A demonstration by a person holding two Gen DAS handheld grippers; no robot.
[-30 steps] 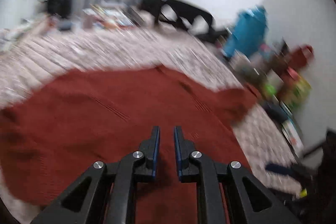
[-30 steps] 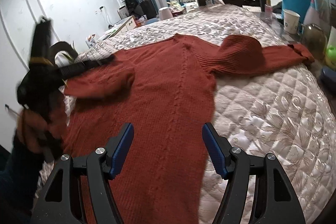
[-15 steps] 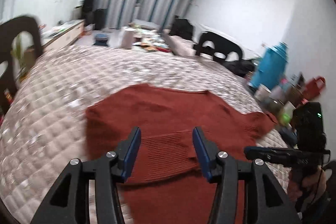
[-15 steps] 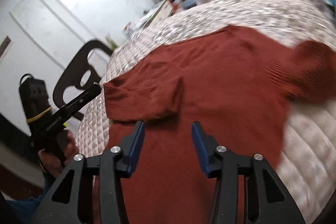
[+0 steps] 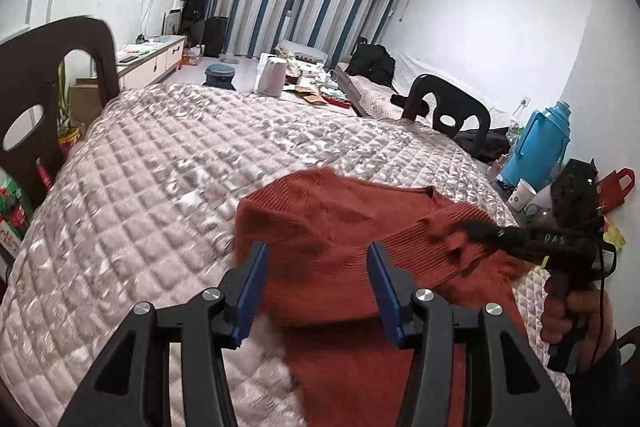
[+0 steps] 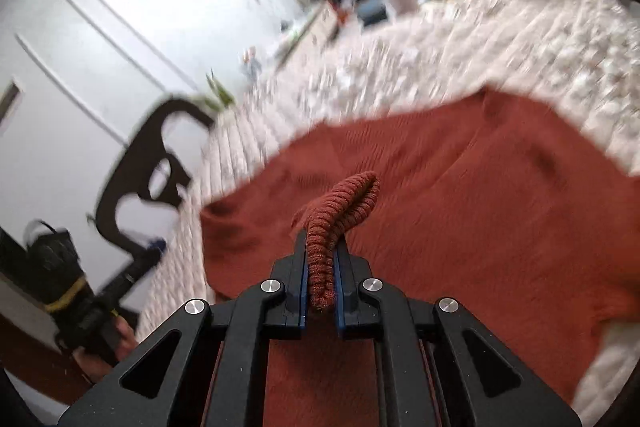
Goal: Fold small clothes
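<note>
— Where's the sweater?

— My rust-red sweater (image 5: 340,227) lies on the quilted table (image 5: 160,167), one sleeve folded over its body.

— And your grippers?

— My left gripper (image 5: 316,291) hangs open above that folded sleeve, pinching nothing. My right gripper (image 6: 322,275) is closing — its jaws already squeeze the ribbed cuff (image 6: 344,203).

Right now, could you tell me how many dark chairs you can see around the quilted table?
2: one chair at the table's left edge, one chair at its far side by the blue thermos. Others may be hidden out of frame.
</note>
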